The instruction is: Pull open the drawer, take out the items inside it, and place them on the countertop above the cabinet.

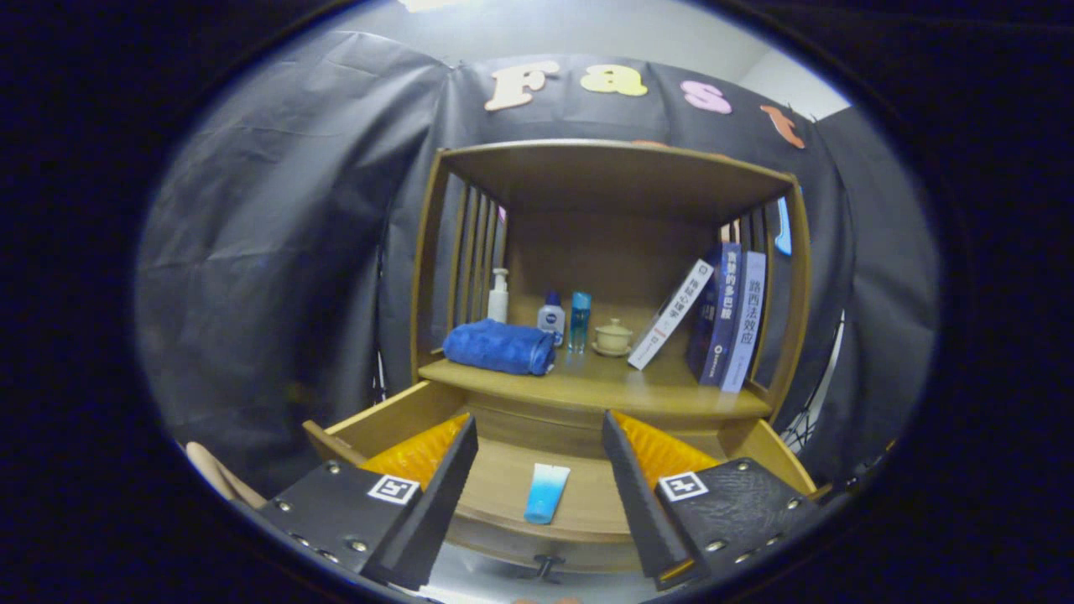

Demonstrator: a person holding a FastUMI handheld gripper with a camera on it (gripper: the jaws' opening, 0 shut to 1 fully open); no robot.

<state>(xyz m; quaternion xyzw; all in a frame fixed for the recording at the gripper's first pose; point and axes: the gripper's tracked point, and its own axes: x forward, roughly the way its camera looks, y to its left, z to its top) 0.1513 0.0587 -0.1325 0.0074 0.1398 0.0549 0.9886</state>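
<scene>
Tongs (539, 453) held level above the pulled-out drawer (394, 415), aimed straight at the cabinet (608, 180). The two fingers stand wide apart, holding nothing and touching nothing.

Blue-and-white tube (546, 492) lies flat on the drawer floor, between the fingers and below them, cap end toward 6 o'clock; clear of both fingers. Drawer knob (547, 567) sits at 6 o'clock of the tube.

Worktop (612, 387) above the drawer, at 12 o'clock from the tongs, carries: rolled blue towel (500, 346) at 11 o'clock, white pump bottle (498, 295) behind it, small blue-capped bottle (551, 319), slim blue bottle (580, 320), lidded ceramic cup (612, 337), and leaning books (713, 315) at 1 o'clock.
</scene>
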